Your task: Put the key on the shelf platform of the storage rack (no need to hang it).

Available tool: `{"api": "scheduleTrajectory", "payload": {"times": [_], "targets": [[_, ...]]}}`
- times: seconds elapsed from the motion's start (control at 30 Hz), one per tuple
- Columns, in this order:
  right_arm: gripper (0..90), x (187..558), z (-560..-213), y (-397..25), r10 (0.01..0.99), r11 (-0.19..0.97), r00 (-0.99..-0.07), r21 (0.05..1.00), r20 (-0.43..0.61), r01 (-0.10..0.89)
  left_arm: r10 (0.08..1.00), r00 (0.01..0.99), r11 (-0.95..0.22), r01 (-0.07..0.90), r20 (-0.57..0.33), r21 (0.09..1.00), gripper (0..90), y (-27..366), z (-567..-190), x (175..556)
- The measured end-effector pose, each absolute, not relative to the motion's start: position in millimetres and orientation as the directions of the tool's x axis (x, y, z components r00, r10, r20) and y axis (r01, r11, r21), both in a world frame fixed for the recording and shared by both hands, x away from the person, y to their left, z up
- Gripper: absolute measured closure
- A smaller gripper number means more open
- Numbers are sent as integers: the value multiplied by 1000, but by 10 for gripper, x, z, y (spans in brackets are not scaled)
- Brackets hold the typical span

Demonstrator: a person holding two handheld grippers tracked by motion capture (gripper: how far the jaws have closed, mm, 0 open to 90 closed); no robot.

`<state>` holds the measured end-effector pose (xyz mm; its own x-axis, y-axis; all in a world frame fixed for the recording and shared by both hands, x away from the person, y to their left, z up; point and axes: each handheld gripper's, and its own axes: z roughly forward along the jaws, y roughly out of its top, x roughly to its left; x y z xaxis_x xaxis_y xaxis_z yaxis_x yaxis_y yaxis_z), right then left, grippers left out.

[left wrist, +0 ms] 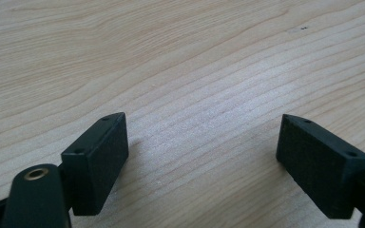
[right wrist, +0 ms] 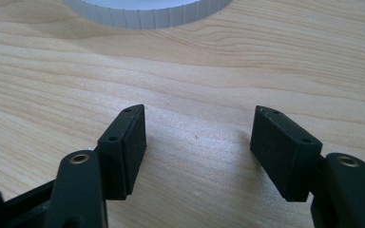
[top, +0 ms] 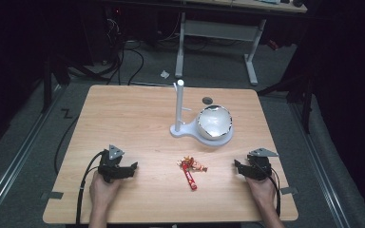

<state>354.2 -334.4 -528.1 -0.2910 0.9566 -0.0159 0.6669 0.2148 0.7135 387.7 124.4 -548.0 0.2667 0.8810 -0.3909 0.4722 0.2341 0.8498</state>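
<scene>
Two red snack packets (top: 190,170) lie near the table's front middle, one long and thin, one crumpled. A white bowl (top: 214,123) sits on the round base of a white stand (top: 178,114) with an upright post. My left gripper (top: 134,170) rests on the table at the front left, held by a hand, jaws wide apart over bare wood (left wrist: 202,137). My right gripper (top: 236,167) rests at the front right, also open and empty (right wrist: 197,128). The ribbed white rim of the stand's base (right wrist: 147,12) shows ahead of it.
The wooden table (top: 123,118) has a small dark round hole (top: 207,100) near its back edge. Beyond the table are a white desk frame (top: 218,33), cables on the floor and dark surroundings. Grey tape tabs mark the front corners (top: 52,195).
</scene>
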Motion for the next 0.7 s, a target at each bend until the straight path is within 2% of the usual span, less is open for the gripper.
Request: {"api": "scheduleTrajectory", "payload": {"times": [0.1,0.2,0.6,0.7], "targets": [[376,3529,-5286,-3351,957,211,-289,719,-14,662,881,267,234,472,-391,850,181,1243,-5480,3877],[376,3544,-5263,-3383,957,178,-289,726,30,664,881,267,233,472,-390,850,182,1243,-5480,3878],[333,3519,-5077,-3253,939,187,-341,753,52,630,877,273,237,468,-394,851,213,1245,-5477,3872],[311,3547,-5026,-3166,927,229,-373,740,31,632,878,276,233,468,-392,852,216,1245,-5478,3870]]}}
